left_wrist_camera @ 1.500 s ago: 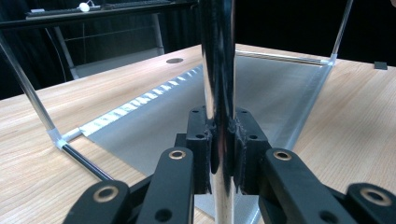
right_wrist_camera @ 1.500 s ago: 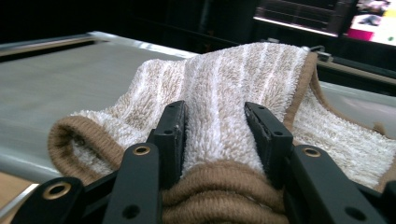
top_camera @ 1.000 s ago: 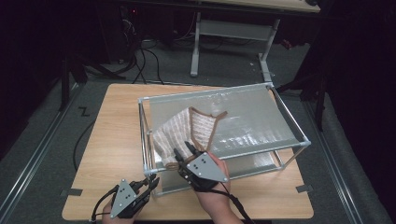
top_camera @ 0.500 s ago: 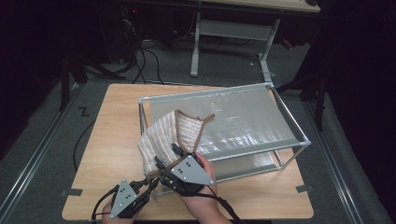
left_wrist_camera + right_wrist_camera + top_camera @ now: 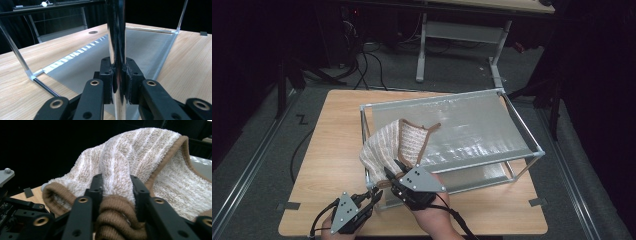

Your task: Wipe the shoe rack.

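Observation:
A beige striped towel with a brown hem lies draped over the near-left corner of a metal-framed rack with mesh shelves. My right gripper points into the towel's bunched near edge. In the right gripper view its jaws have just been closing, and they now press on a thick fold of towel and its rolled hem. My left gripper sits low at the rack's near-left corner. In the left gripper view it is shut on the shiny upright post.
The rack stands on a wooden table; its lower mesh shelf lies just above the tabletop. Bare wood runs along the left side and the front edge. Behind the table are a desk frame and floor cables.
The towel has slid left and toward me off the rack's top and now hangs bunched over the near-left corner. My right gripper shifted slightly left with it. The left gripper stayed on the post.

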The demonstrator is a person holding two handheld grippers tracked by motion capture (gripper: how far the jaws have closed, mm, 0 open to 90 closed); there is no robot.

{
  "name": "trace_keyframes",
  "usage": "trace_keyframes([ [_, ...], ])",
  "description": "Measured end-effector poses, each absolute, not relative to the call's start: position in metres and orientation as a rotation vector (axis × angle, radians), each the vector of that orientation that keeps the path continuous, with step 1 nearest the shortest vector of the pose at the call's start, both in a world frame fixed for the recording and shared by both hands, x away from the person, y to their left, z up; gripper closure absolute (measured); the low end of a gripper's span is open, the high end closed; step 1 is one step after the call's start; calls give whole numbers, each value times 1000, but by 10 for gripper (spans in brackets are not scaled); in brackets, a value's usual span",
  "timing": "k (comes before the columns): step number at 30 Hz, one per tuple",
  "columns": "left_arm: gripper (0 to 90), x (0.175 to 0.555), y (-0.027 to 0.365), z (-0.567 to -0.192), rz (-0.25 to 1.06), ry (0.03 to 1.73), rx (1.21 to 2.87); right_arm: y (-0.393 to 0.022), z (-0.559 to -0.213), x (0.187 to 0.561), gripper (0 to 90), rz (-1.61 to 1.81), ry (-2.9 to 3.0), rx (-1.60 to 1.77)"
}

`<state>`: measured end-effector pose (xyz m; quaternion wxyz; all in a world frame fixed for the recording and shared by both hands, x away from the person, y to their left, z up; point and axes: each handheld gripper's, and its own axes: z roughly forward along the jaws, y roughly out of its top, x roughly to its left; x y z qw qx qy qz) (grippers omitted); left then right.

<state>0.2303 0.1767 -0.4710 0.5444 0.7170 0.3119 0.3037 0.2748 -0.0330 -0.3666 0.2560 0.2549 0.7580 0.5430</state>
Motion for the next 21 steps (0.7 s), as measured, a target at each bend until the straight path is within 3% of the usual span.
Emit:
trace_keyframes([
  [10, 788, 231, 176, -471, 720, 741, 1701, -50, -352, 270, 736, 1561, 1941, 669],
  [21, 786, 232, 174, -471, 735, 743, 1706, -151, -305, 238, 734, 1528, 1632, 731],
])
